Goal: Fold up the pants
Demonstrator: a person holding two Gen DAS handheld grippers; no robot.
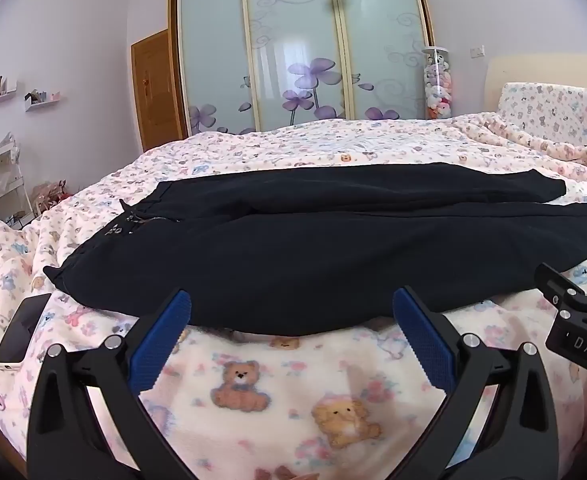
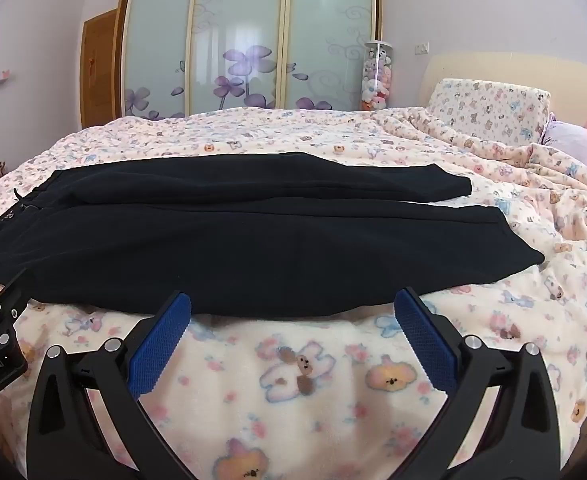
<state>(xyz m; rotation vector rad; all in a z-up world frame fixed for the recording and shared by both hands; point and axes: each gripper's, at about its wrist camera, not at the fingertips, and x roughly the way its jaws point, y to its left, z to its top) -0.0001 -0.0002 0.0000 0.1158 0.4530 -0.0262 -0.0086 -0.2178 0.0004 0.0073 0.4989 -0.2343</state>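
Pants (image 1: 313,240) lie flat across the bed (image 1: 293,380), waistband left, so my left gripper (image 1: 291,320) and right gripper (image 2: 292,320) hover at their near edge, jaws spread to pinch it.

Black fabric pants (image 1: 313,240) lie flat across bear-print fleece blanket (image 1: 293,380) on bed, waistband at my left, both legs running right, one leg behind other. My left gripper (image 1: 291,312) sits spread just before near edge of pants; my right gripper (image 2: 293,314) likewise, further right along same edge. Dark flat phone (image 1: 19,332) on blanket left of waistband. Frosted-glass sliding wardrobe (image 1: 297,52) behind bed. Clear tube of plush toys (image 1: 437,84) right of wardrobe. Bear-print pillow (image 2: 489,106) at far right, I think against headboard.
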